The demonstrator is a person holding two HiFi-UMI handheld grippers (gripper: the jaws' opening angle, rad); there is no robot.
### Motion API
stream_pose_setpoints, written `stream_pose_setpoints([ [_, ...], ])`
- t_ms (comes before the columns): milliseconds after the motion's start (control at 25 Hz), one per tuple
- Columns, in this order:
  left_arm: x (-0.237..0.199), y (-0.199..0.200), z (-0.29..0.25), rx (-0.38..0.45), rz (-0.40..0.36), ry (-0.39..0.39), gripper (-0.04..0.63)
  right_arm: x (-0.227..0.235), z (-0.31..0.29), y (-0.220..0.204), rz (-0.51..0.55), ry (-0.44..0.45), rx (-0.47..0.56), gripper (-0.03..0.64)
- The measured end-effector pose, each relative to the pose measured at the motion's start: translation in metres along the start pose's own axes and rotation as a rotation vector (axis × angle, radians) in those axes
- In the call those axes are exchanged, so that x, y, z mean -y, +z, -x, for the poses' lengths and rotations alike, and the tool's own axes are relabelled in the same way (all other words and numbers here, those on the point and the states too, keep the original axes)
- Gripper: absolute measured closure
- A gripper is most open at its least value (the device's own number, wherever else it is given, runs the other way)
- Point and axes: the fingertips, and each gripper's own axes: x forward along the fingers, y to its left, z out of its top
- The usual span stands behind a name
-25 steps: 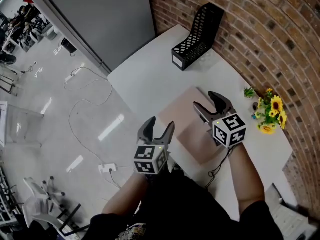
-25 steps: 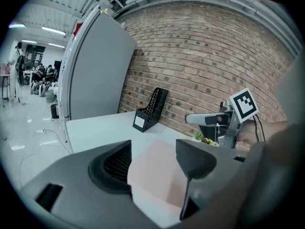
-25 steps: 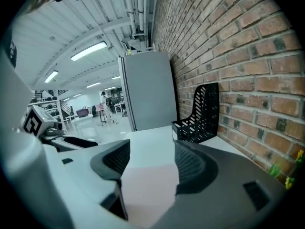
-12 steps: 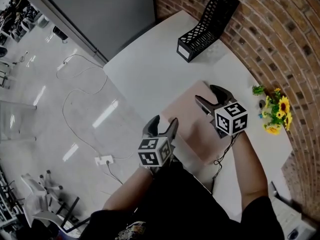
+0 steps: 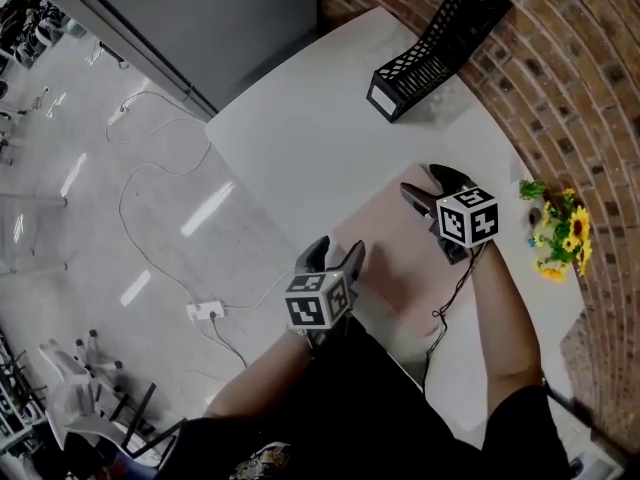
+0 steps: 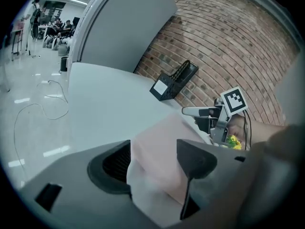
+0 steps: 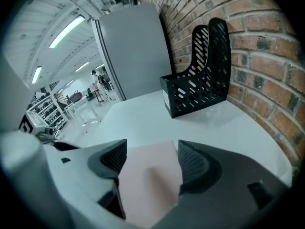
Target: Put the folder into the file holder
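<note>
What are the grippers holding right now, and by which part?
Nothing: the left gripper and right gripper, whose jaws have just been opening, stand open above the flat pink folder.

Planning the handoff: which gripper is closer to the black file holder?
The right gripper, above the folder's far end, nearer the file holder; the left gripper hangs at its near edge.

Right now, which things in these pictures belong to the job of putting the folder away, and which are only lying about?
For the job:
- pink folder, flat on the white table
- black mesh file holder, standing by the brick wall

Just lying about:
- yellow flowers, on the table near the wall
- power strip, on the floor
</note>
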Motion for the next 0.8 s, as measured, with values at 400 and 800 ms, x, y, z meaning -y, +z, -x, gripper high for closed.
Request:
stream_pose_setpoints([
  [400, -0.014, 0.002, -0.021, -0.043, 0.052, 0.003, 0.307, 0.01, -0.03, -0.016, -0.015, 0.084, -0.155, 0.258],
  [800, -0.017, -0.001, -0.029, -0.049, 0.092, 0.03, 0.305, 0.011, -0.04, -0.025, -0.043, 0.157, -0.22, 0.245],
])
